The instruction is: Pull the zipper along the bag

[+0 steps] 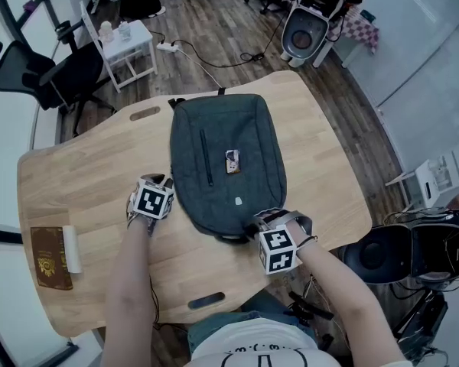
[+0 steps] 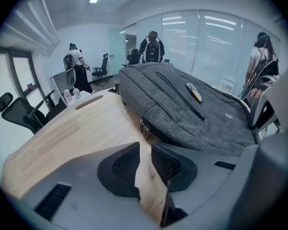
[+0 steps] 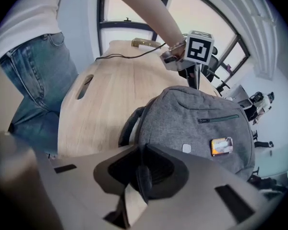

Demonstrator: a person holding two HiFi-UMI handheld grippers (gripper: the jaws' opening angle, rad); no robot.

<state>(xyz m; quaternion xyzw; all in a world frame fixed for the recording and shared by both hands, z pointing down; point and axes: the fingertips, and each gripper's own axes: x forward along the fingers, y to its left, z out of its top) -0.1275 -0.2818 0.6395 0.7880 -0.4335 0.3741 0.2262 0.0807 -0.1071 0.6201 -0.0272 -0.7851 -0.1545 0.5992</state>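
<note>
A grey backpack (image 1: 226, 159) lies flat on the wooden table (image 1: 84, 182). My left gripper (image 1: 167, 183) stands at the bag's left edge. In the left gripper view its jaws (image 2: 145, 162) are open with only bare wood between them, and the metal zipper pulls (image 2: 144, 127) hang at the bag's seam (image 2: 192, 114) just ahead of the tips. My right gripper (image 1: 250, 230) is at the bag's near end. In the right gripper view the black carry strap (image 3: 143, 176) sits between its parted jaws (image 3: 141, 169), with wood showing beside it.
A brown book with a white roll (image 1: 52, 257) lies at the table's left. Cut-out slots (image 1: 144, 114) (image 1: 205, 300) mark the table's far and near edges. An office chair (image 1: 53, 75) and a white cart (image 1: 128, 48) stand beyond. Several people (image 2: 152, 46) stand in the background.
</note>
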